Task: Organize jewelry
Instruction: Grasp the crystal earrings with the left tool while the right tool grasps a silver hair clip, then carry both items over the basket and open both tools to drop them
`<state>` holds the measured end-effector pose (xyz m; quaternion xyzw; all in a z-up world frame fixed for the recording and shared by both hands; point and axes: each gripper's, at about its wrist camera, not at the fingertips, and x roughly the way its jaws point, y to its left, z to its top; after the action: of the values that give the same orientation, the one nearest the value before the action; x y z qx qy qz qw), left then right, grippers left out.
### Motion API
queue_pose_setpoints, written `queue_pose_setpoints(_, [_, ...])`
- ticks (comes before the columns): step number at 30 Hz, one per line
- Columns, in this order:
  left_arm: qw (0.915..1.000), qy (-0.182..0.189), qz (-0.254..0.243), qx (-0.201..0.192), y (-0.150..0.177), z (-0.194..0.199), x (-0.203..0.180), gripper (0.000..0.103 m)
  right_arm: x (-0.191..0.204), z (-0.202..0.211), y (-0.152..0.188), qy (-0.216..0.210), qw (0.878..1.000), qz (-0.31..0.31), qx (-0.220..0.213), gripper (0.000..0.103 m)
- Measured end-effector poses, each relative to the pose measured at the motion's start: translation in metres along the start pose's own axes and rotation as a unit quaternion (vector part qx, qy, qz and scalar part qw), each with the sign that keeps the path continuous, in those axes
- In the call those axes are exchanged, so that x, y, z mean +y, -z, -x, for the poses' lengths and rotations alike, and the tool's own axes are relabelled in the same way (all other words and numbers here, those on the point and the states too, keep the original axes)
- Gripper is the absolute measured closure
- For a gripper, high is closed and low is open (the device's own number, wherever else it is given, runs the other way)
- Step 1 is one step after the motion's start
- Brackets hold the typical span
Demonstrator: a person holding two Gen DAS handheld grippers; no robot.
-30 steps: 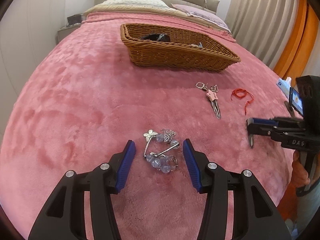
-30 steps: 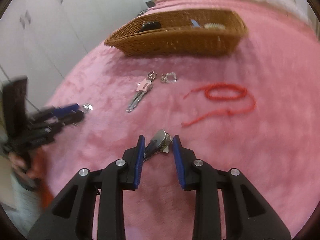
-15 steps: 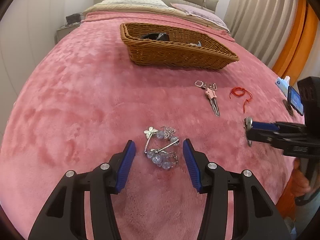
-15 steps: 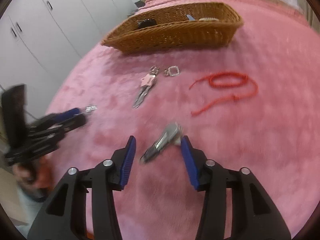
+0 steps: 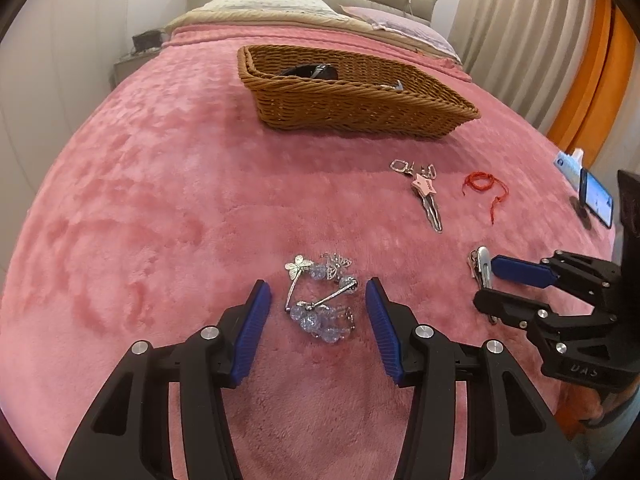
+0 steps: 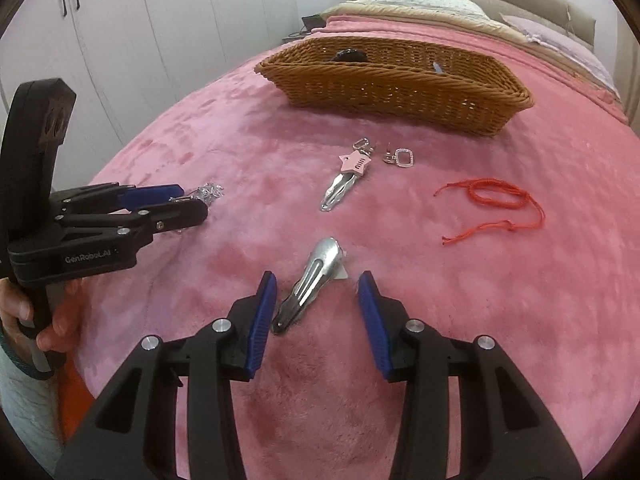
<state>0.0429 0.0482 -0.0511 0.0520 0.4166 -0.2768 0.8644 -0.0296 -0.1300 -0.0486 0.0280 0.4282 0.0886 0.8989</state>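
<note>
I am closing the right gripper [image 6: 316,312] on the silver hair clip [image 6: 310,284], lying loose between its spread jaws; left gripper [image 5: 318,312], also spread, is straddling the beaded butterfly bracelet [image 5: 320,300]; squaring pads across each before pinching

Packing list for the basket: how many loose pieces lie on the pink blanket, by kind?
Hair clips: 2 (plain silver clip, pink star clip)
Beaded butterfly pieces: 1 cluster
Red cords: 1
Small silver charms: 1
Total: 5
</note>
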Motion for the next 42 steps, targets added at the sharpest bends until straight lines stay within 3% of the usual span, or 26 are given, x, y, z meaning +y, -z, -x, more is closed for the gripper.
queue_pose_setpoints(7, [1.0000,-0.005,-0.005,-0.002,0.000,0.000,-0.001,0.080,0.005,-0.006,-0.001,0.009,0.999,-0.032,-0.005,0.064])
queue_pose_setpoints(8, [1.0000,-0.007,-0.006,-0.003,0.000,0.000,-0.002,0.080,0.007,-0.007,-0.003,0.012,0.999,-0.033,-0.007,0.067])
queue_pose_setpoints(10, [0.9999,-0.014,-0.005,-0.005,0.000,0.000,-0.002,0.091,0.013,-0.008,-0.003,0.029,0.999,-0.016,-0.012,0.090])
queue_pose_setpoints(15, [0.9995,0.005,0.021,-0.024,-0.003,0.006,0.004,0.091,0.020,0.001,-0.002,0.025,0.999,0.012,-0.038,0.091])
queue_pose_setpoints(23, [0.9924,0.051,0.034,-0.107,-0.022,0.049,-0.008,0.096,0.007,0.037,-0.034,0.023,0.995,0.016,-0.100,0.091])
queue_pose_setpoints(34, [0.9787,0.065,0.014,-0.194,-0.106,0.088,-0.020,0.096,-0.039,0.073,-0.116,0.037,0.981,0.009,-0.191,0.091])
queue_pose_setpoints(38, [0.9746,0.084,0.023,-0.206,-0.147,0.075,-0.018,0.096,-0.058,0.065,-0.149,0.035,0.979,-0.007,-0.200,0.091])
queue_pose_setpoints(42, [0.9756,0.087,0.040,-0.198,-0.187,0.038,-0.018,0.096,-0.080,0.041,-0.179,0.036,0.980,-0.016,-0.197,0.091])
